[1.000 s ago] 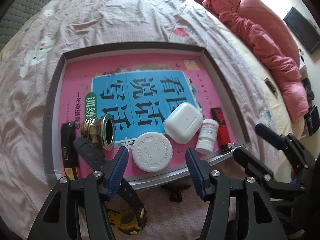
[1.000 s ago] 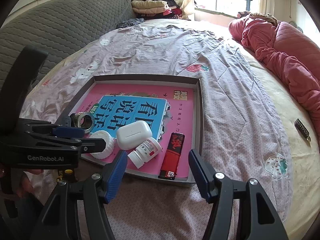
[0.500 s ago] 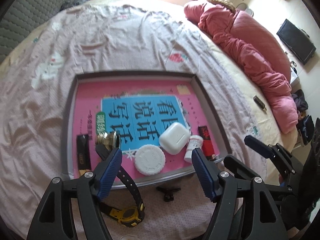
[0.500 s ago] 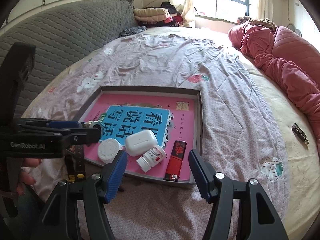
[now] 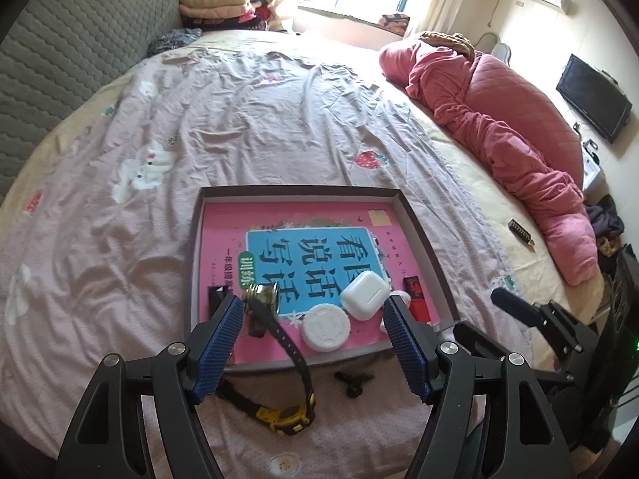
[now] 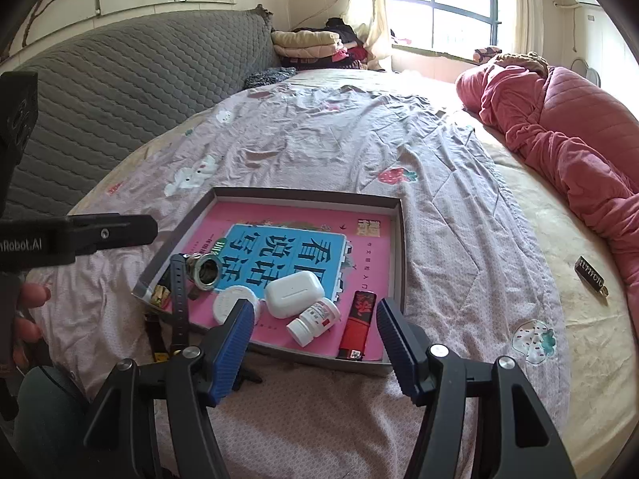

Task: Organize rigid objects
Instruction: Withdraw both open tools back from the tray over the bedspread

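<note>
A grey shallow tray (image 5: 419, 225) (image 6: 400, 255) lies on the bed with a pink and blue book inside. On the book sit a white earbud case (image 5: 365, 295) (image 6: 294, 293), a white round lid (image 5: 325, 326) (image 6: 231, 304), a brass fitting (image 5: 261, 298) (image 6: 205, 271), a small white pill bottle (image 6: 313, 321) and a red lighter (image 6: 356, 329). A black and yellow watch (image 5: 285, 413) lies in front of the tray, its strap over the near rim. My left gripper (image 5: 315, 343) is open and empty above the tray's near edge. My right gripper (image 6: 315, 345) is open and empty, near the tray's front.
A crumpled pink quilt (image 5: 499, 127) (image 6: 559, 135) lies along the right of the bed. A small dark tag (image 6: 590, 277) lies on the sheet at the right. A small black object (image 5: 353, 381) sits in front of the tray. A grey headboard (image 6: 120, 92) stands at the left.
Both grippers have drawn back and up from the tray, so the tray looks smaller and more of the bed and room shows. Both stay open and empty.
</note>
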